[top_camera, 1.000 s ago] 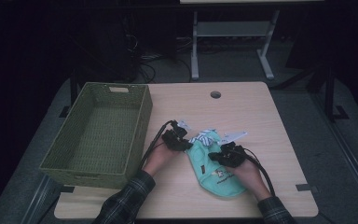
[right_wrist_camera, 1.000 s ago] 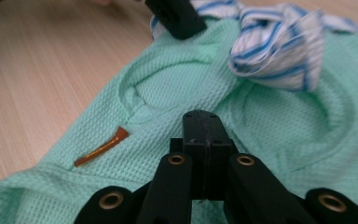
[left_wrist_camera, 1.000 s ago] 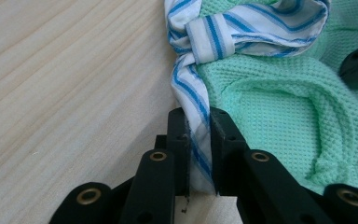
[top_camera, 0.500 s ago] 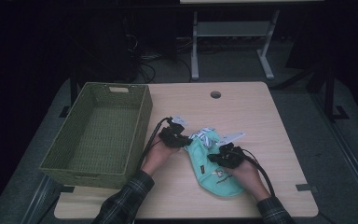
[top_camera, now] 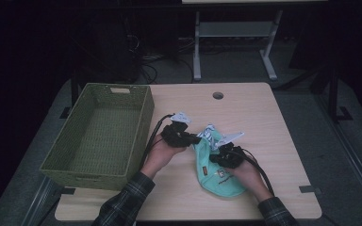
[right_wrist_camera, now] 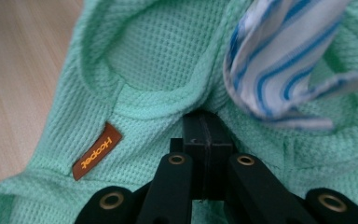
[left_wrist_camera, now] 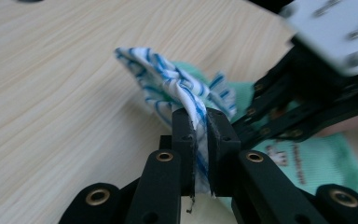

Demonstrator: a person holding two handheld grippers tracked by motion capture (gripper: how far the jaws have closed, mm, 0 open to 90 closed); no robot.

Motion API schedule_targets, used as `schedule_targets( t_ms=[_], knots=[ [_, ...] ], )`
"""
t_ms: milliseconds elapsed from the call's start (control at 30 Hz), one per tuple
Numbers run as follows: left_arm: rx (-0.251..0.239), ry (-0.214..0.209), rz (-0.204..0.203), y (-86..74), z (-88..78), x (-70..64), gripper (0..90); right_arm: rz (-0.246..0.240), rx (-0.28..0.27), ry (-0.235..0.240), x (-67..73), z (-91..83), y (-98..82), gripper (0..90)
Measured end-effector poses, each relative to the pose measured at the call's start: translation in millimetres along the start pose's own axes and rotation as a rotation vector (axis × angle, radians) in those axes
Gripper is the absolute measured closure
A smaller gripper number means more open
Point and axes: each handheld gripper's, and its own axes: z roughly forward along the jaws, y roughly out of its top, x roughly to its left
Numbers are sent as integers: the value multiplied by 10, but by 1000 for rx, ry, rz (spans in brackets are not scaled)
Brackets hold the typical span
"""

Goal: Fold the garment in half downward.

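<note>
A mint green waffle-knit garment lies on the table with a white cloth with blue stripes at its far end. My left gripper is shut on the striped cloth, which runs between its jaws and is lifted off the wood. My right gripper rests on the green garment, shut, with a fold of the green fabric bunched at its tips. An orange label is sewn to the garment. The striped cloth hangs just right of the right gripper's tips. The right gripper shows close by in the left gripper view.
An olive woven basket with nothing in it stands at the table's left, close to my left forearm. A cable hole sits near the far edge. Bare wood stretches to the right and behind the garment. Dark floor and a metal stand lie beyond.
Almost nothing moved. Both grippers keep their hold; the left one and the striped cloth have shifted only slightly.
</note>
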Motion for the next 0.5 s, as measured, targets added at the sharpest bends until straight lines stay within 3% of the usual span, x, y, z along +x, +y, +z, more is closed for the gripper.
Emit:
schedule_targets(
  t_ms=[133, 233, 500],
  knots=[
    [-7, 20, 35, 44, -46, -44, 830, -10, 3, -5, 3, 40, 54, 900],
    [-24, 36, 26, 45, -90, -14, 830, -15, -12, -10, -7, 13, 50, 900],
    [-15, 145, 48, 42, -231, 68, 830, -7, -19, -36, -55, -267, -138, 900]
  ],
)
